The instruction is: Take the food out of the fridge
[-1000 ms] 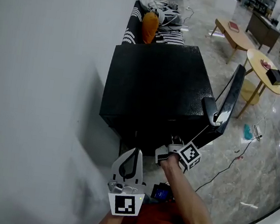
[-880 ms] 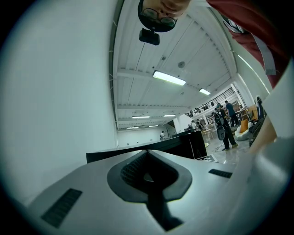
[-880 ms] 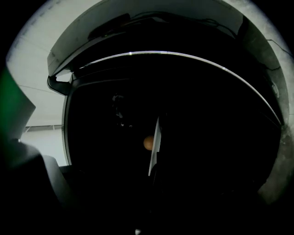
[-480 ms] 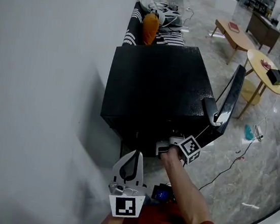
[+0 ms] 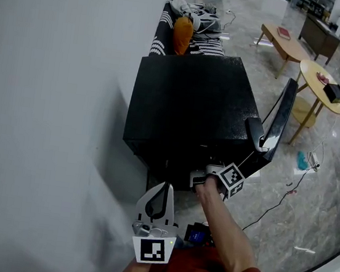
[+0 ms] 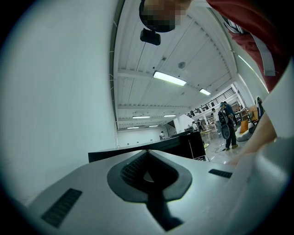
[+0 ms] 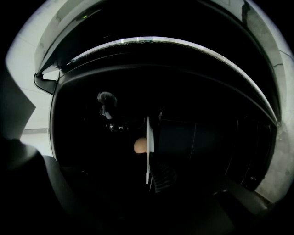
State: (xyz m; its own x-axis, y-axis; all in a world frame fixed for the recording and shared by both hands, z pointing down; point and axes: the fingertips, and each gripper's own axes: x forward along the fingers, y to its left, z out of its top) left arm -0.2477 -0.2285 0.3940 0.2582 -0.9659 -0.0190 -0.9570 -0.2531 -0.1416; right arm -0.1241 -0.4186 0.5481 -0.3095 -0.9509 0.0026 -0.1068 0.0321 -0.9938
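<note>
Inside the dark fridge (image 5: 193, 104), right gripper (image 5: 197, 181) faces orange food (image 7: 139, 146), jaw gap unclear.

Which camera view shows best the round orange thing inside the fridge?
The right gripper view: it looks inside, where the round orange thing shows dimly in the dark, partly behind a pale strip. The head view shows only the fridge top and its open door; the left gripper view shows only the fridge's top edge.
</note>
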